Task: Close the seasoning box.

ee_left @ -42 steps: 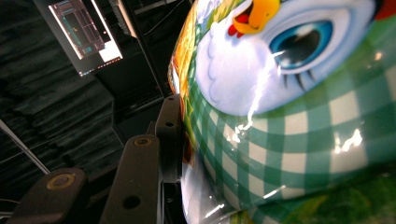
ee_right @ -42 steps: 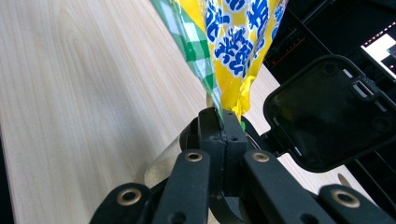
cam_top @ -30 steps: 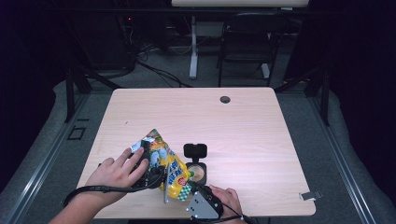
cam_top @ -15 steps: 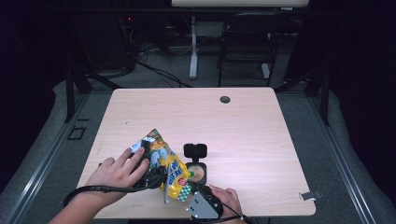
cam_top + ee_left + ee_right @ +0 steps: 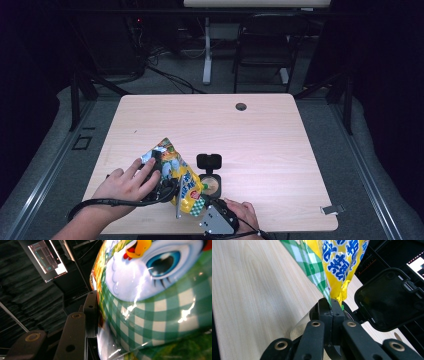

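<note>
A glossy snack bag [image 5: 182, 182], yellow with green checks and a cartoon bird, is held tilted just above the table's front edge. My left gripper [image 5: 164, 175] clamps the bag's upper body; in the left gripper view one black finger [image 5: 91, 312] presses against the bag [image 5: 155, 302], and the other jaw is hidden behind it. My right gripper [image 5: 202, 209] is shut on the bag's lower sealed corner, with both jaws pinched together at the seam [image 5: 331, 302]. Right behind the bag [image 5: 337, 262] stands a small round container [image 5: 211, 186] with its black flip lid [image 5: 209, 161] raised.
The wooden table [image 5: 260, 135] has a dark cable hole [image 5: 241, 106] near its far edge and a small metal clip [image 5: 332, 210] at the front right corner. A chair [image 5: 260, 45] and desk legs stand beyond the table. The lid [image 5: 392, 300] is close to my right jaws.
</note>
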`<action>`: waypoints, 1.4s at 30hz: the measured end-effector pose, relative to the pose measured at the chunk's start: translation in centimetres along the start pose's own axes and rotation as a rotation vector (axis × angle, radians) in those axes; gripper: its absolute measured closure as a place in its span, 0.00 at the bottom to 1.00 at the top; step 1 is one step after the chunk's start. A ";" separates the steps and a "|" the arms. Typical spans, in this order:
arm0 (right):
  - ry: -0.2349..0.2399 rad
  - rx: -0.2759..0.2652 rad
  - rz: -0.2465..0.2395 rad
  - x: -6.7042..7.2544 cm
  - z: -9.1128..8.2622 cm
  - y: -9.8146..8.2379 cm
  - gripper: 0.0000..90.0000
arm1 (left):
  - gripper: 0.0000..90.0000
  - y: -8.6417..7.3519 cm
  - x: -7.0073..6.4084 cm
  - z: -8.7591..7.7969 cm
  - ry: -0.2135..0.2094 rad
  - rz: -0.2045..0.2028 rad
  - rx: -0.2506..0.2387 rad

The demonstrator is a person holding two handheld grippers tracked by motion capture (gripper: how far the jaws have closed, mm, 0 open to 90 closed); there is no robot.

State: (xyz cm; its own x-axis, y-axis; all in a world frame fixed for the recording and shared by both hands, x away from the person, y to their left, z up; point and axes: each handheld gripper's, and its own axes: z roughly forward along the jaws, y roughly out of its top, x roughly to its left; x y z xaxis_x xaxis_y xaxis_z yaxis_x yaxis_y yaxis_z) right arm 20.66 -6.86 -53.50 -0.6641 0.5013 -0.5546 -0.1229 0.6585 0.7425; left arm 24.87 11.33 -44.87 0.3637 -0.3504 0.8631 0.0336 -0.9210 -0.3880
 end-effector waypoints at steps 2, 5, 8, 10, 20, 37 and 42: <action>0.000 -0.001 0.000 0.0 0.0 0.0 1.00 | 0.71 0.0 0.0 0.0 -0.001 0.002 0.001; 0.000 -0.001 0.001 0.0 0.0 0.0 1.00 | 0.71 0.1 0.1 0.0 -0.002 0.005 0.002; 0.000 -0.001 0.001 0.0 0.0 0.0 1.00 | 0.71 0.1 0.1 0.0 0.009 0.011 0.001; -0.001 -0.001 0.001 0.0 0.0 0.0 1.00 | 0.71 0.1 0.2 -0.1 0.014 0.013 0.001; 0.000 -0.002 0.001 0.0 0.0 0.0 1.00 | 0.71 0.2 0.3 -0.1 0.000 0.019 0.005; 0.001 0.004 -0.005 0.0 0.0 0.0 1.00 | 0.75 0.3 0.6 -0.2 -0.007 0.025 0.003; 0.001 0.001 -0.006 0.0 0.0 0.0 1.00 | 0.76 0.3 0.7 -0.3 -0.011 0.039 0.011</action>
State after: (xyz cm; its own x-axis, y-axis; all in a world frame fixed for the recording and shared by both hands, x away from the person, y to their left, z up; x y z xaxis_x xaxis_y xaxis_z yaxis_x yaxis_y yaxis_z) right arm 20.66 -6.84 -53.49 -0.6639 0.4970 -0.5587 -0.1261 0.6620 0.7388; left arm 24.88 10.76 -44.31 0.3750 -0.3840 0.8438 0.0296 -0.9048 -0.4249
